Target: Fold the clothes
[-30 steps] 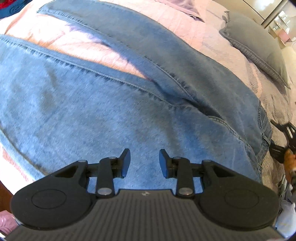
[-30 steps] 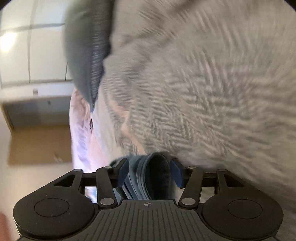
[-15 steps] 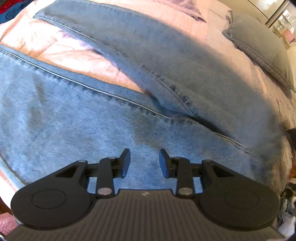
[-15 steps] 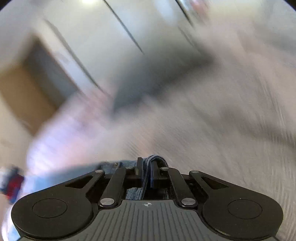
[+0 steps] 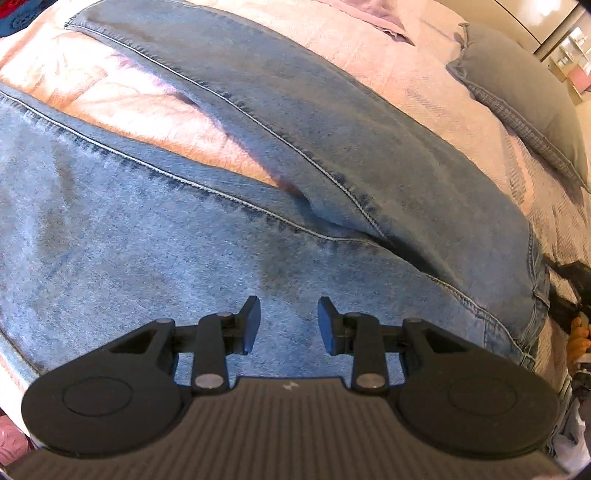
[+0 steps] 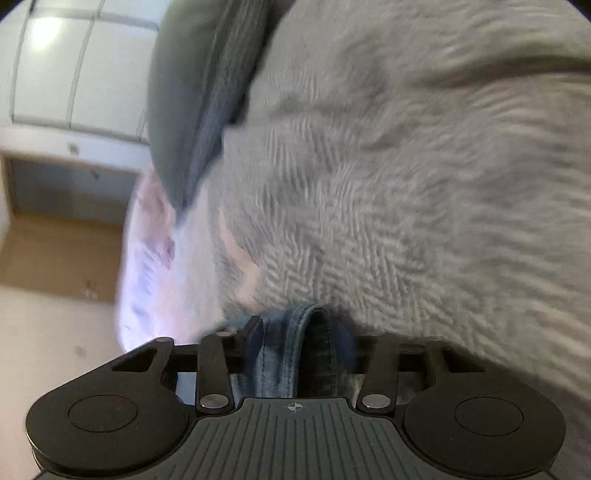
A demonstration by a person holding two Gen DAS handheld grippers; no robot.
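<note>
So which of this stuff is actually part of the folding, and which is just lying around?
Part of the job:
- jeans, spread on the bed
- left gripper, open above them
- right gripper, around a fold of denim

Just lying about:
- grey pillow
- pink bedspread
- lilac cloth

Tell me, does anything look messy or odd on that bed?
Nothing looks damaged or spilled. The blue denim jeans lie unfolded on the pale pink bedspread, legs splayed apart in a V. The right tool has a bunched jeans edge between its fingers; the left tool hovers open.
</note>
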